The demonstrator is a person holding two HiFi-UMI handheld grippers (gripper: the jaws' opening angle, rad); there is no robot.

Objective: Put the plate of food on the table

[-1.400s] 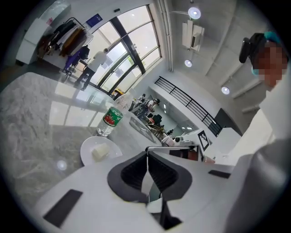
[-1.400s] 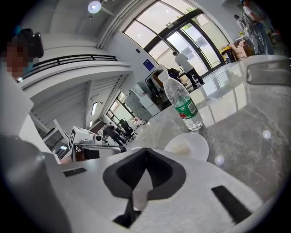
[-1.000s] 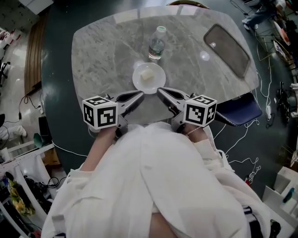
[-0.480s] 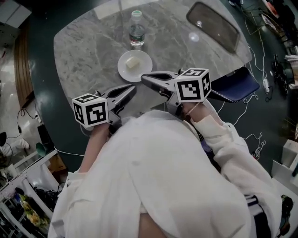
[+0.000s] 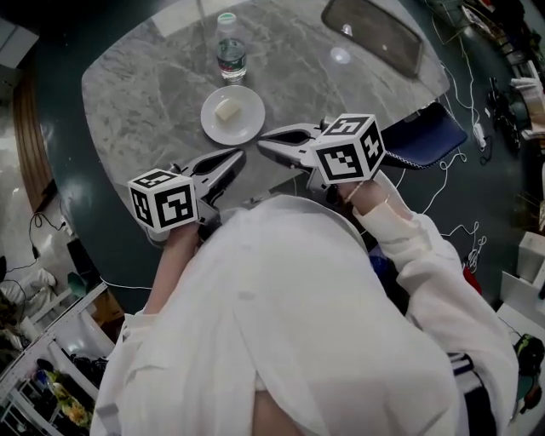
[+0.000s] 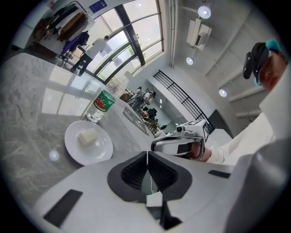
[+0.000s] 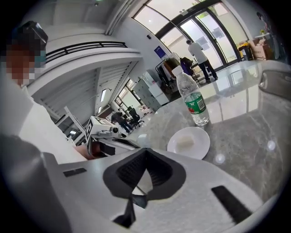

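Glossy marble table (image 5: pixel 145 102), smooth white plate (image 5: pixel 248 127), clear plastic bottle (image 5: pixel 230 53)

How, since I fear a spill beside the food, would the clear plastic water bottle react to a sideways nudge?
The clear plastic water bottle stands tall and narrow, so it would probably tip rather than slide. Once down, its round body would likely roll on the smooth marble table. Its cap looks on, so spilling seems unlikely.
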